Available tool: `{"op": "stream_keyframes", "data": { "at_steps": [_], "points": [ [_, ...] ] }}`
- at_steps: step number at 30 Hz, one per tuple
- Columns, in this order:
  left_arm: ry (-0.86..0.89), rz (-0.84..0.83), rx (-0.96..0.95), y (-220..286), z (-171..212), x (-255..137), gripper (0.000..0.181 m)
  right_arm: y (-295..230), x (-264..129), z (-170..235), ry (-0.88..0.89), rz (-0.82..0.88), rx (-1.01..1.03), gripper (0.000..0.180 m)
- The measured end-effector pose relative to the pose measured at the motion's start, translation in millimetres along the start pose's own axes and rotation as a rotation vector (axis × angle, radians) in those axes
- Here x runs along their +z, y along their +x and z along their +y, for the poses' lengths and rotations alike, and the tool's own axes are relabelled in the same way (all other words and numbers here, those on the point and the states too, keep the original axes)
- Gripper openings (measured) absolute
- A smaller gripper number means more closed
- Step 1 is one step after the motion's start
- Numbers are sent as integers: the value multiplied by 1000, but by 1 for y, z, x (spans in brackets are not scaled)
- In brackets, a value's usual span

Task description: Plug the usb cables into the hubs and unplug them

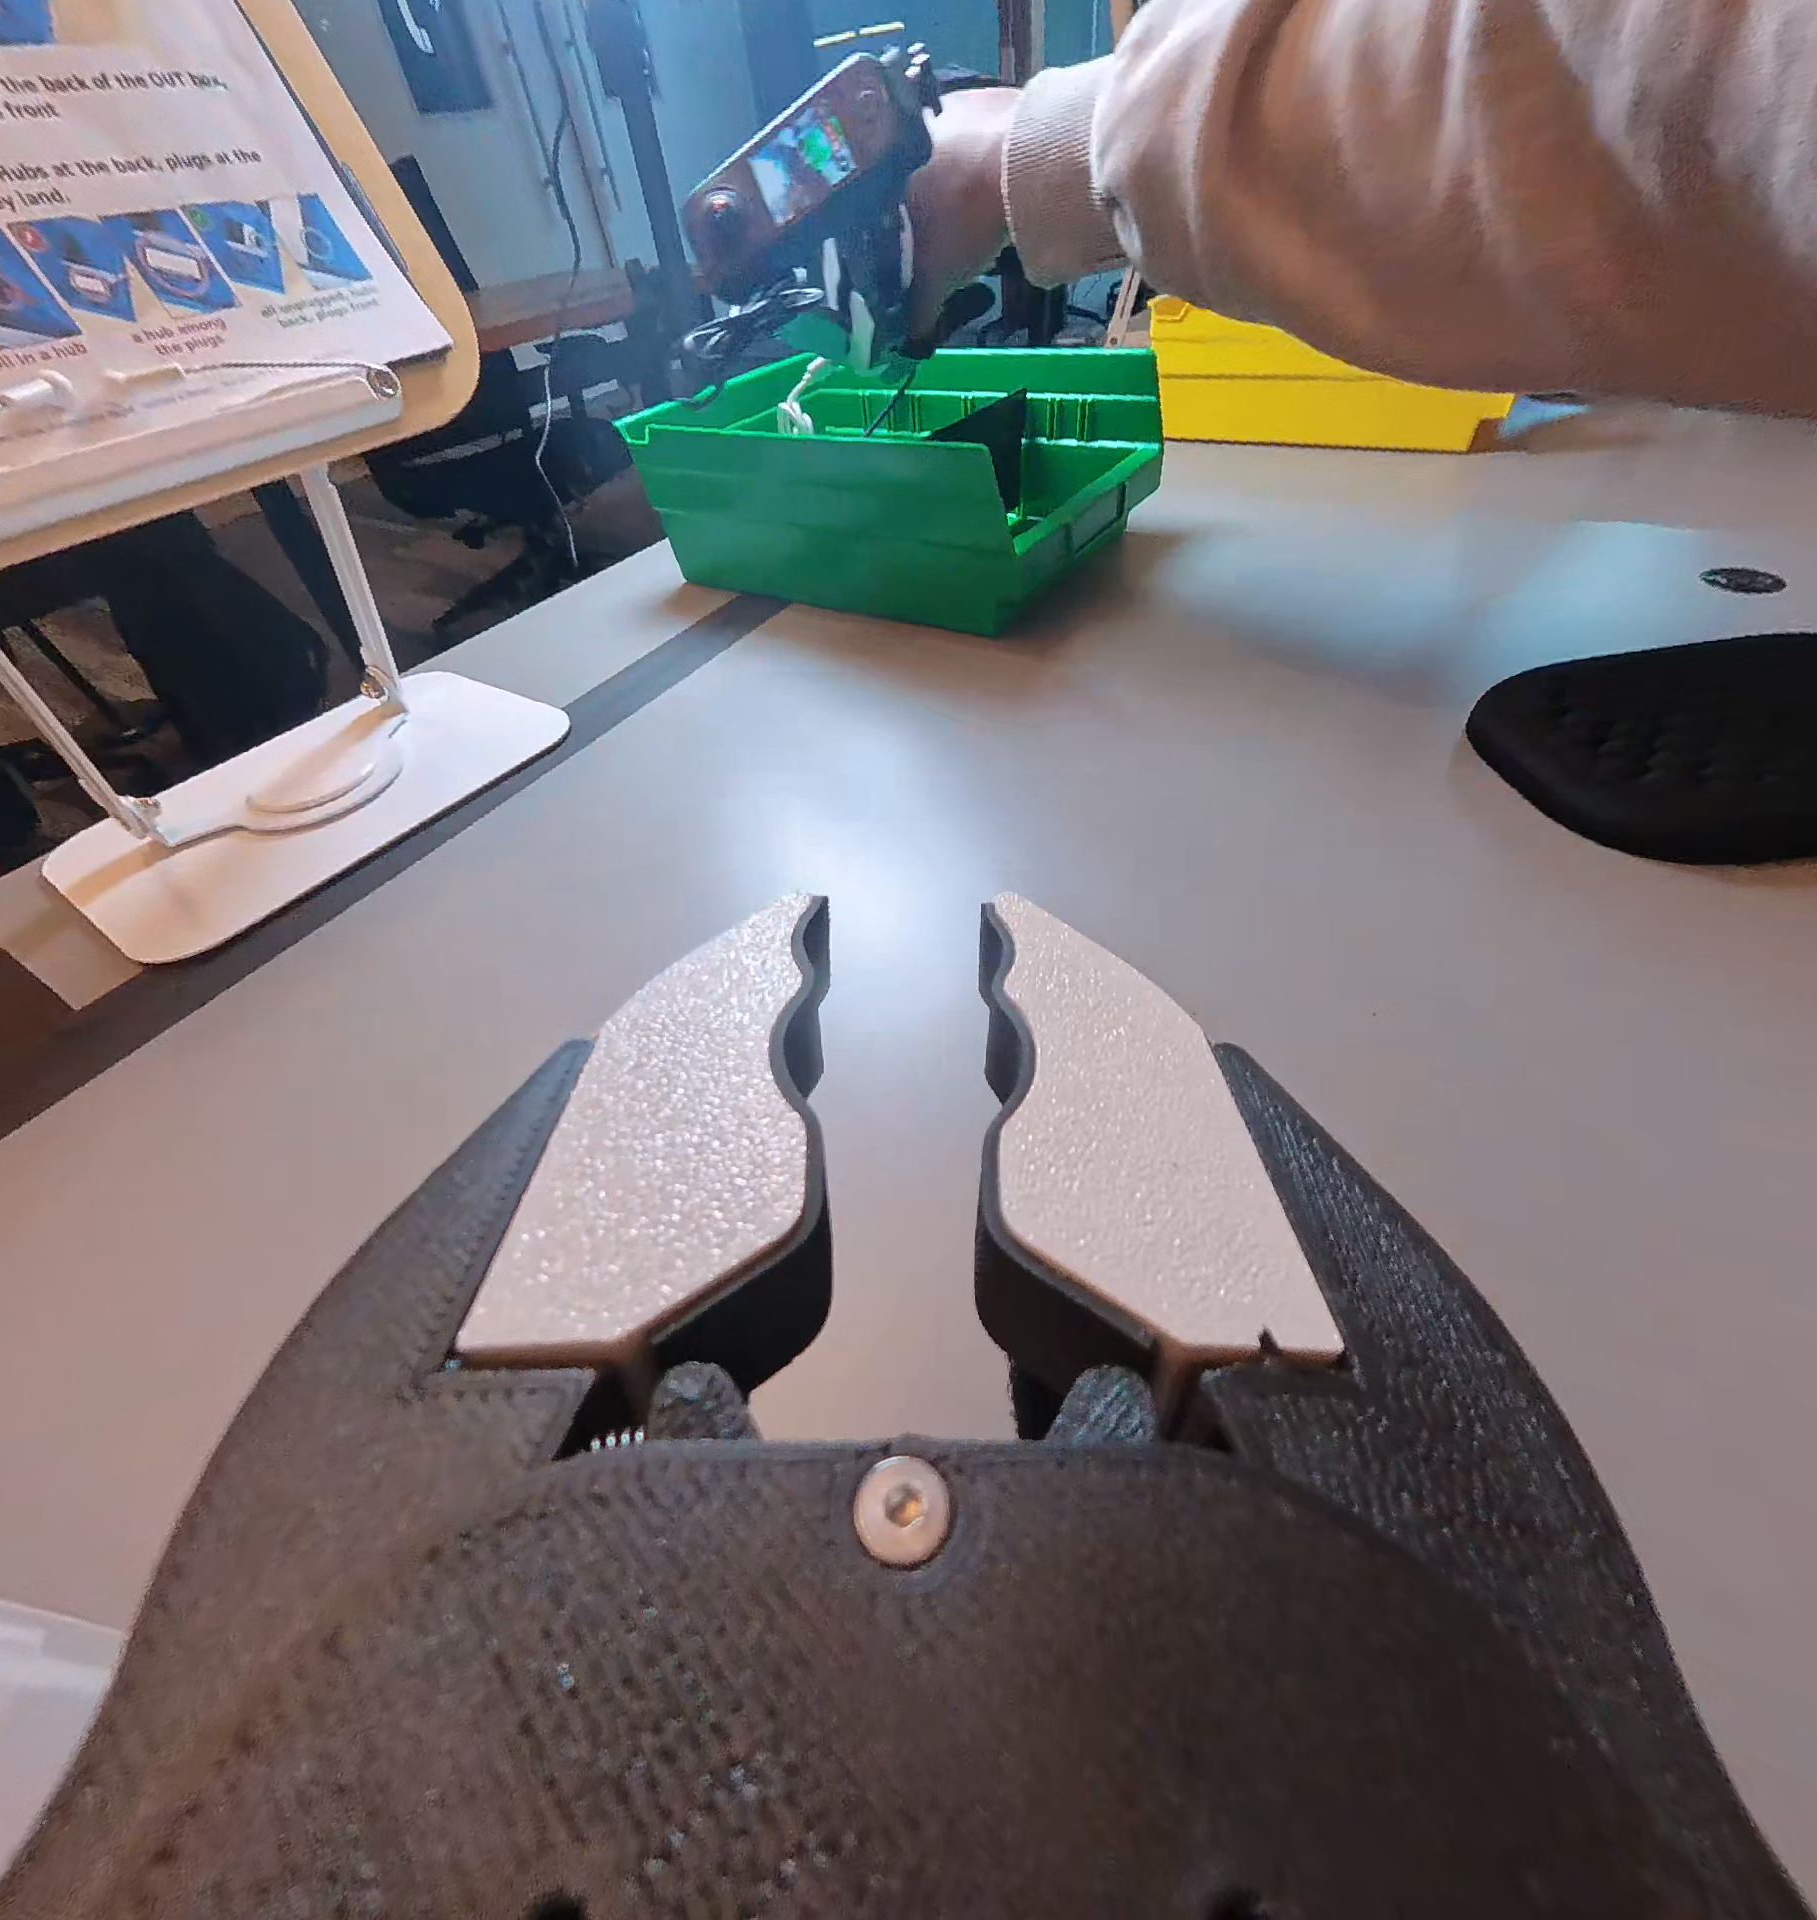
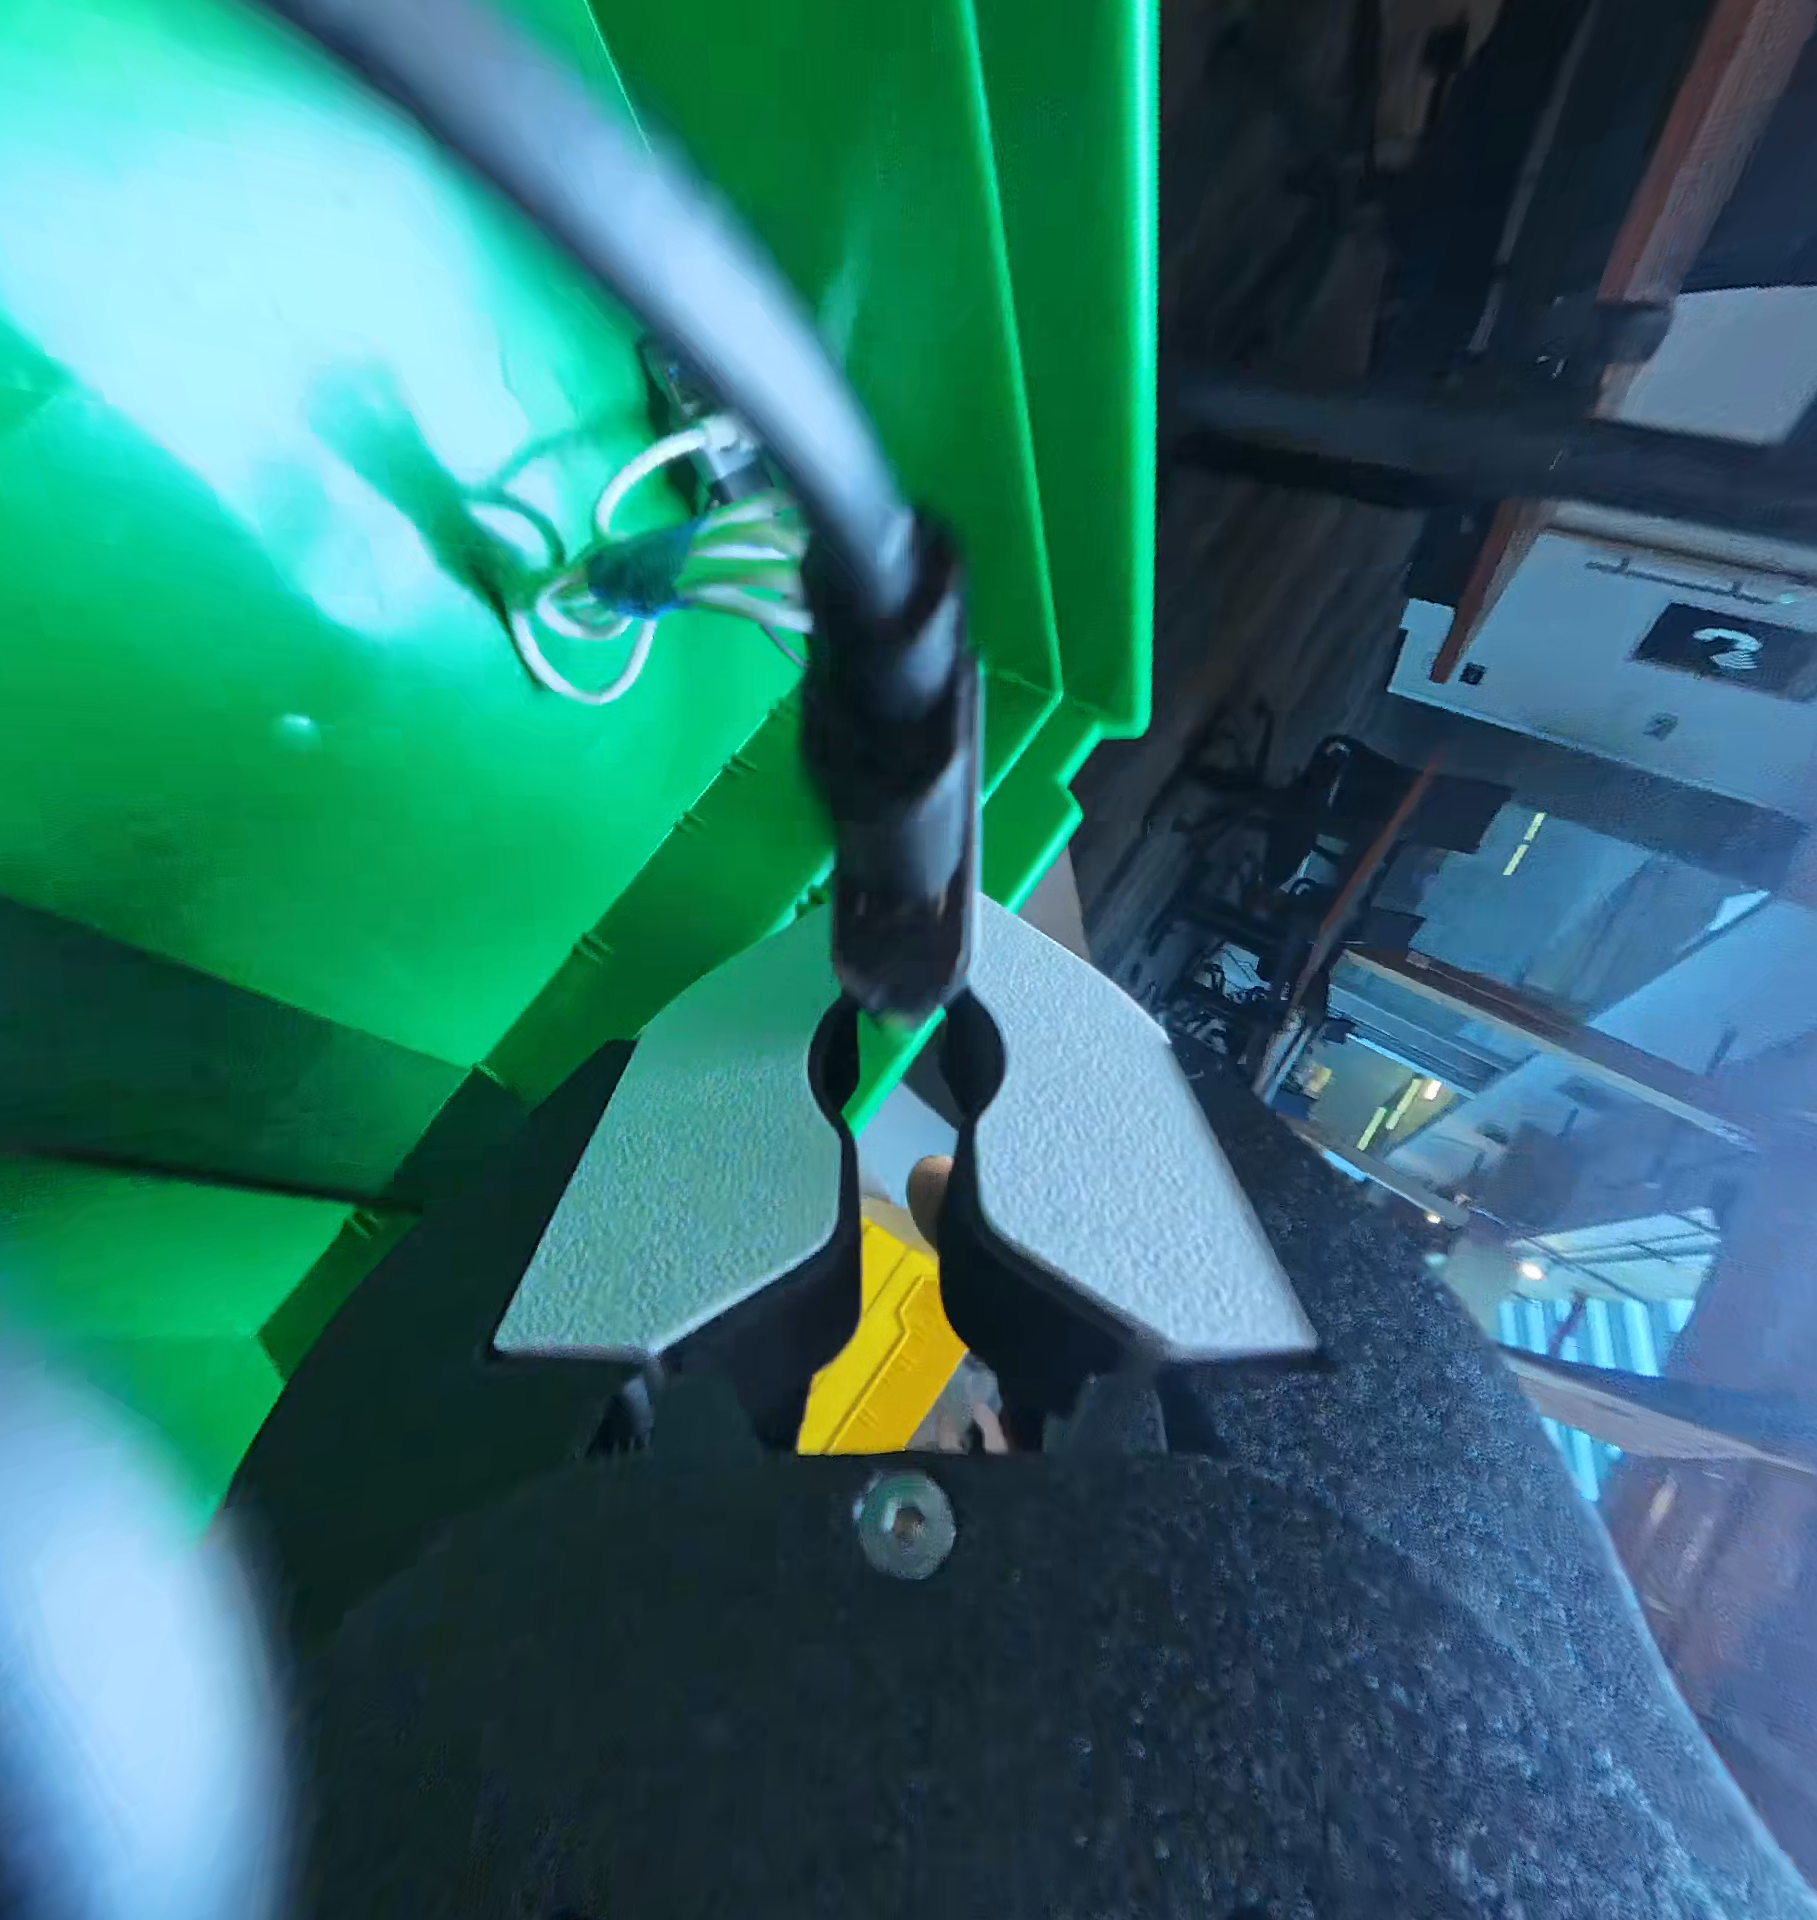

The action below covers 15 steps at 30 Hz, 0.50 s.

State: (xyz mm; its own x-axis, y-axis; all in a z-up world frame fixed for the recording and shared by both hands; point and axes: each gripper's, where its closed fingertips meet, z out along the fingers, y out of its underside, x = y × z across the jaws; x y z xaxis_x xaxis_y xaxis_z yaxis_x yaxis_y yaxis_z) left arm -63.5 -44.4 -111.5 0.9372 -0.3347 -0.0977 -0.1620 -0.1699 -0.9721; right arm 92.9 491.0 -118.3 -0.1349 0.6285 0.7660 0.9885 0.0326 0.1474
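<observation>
My left gripper (image 1: pixel 904 925) is open and empty, low over the grey table (image 1: pixel 987 790). Far ahead stands a green bin (image 1: pixel 883 488) with a black divider. My right gripper (image 1: pixel 883 343) hangs over the bin's back, held by a hand in a light sleeve. In the right wrist view my right gripper (image 2: pixel 902 1013) is shut on the black plug of a black usb cable (image 2: pixel 899 748), whose cord arcs up to the left. Behind it, inside the green bin (image 2: pixel 364 727), lies a coiled white cable (image 2: pixel 613 592) beside a dark hub, blurred.
A white document stand (image 1: pixel 260 790) with an instruction sheet stands at the left table edge. A black padded mat (image 1: pixel 1693 748) lies at right. A yellow bin (image 1: pixel 1299 395) sits behind the green one; it also shows in the right wrist view (image 2: pixel 883 1361). The grippers' ends are close to 55 centimetres from one another.
</observation>
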Motion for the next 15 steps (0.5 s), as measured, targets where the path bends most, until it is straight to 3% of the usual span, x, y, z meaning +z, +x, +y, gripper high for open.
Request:
{"op": "stream_keyframes", "data": {
  "at_steps": [5,8,15],
  "points": [
    [-39,33,-2,6,12,8,28,-26,18,-24,-52,-139,-60,21],
    [-52,33,9,8,16,9,29,-50,19,-34,16,-259,-131,29],
    [-30,9,-33,-1,14,8,29,-66,-42,-29,181,-604,-63,64]
  ]
}}
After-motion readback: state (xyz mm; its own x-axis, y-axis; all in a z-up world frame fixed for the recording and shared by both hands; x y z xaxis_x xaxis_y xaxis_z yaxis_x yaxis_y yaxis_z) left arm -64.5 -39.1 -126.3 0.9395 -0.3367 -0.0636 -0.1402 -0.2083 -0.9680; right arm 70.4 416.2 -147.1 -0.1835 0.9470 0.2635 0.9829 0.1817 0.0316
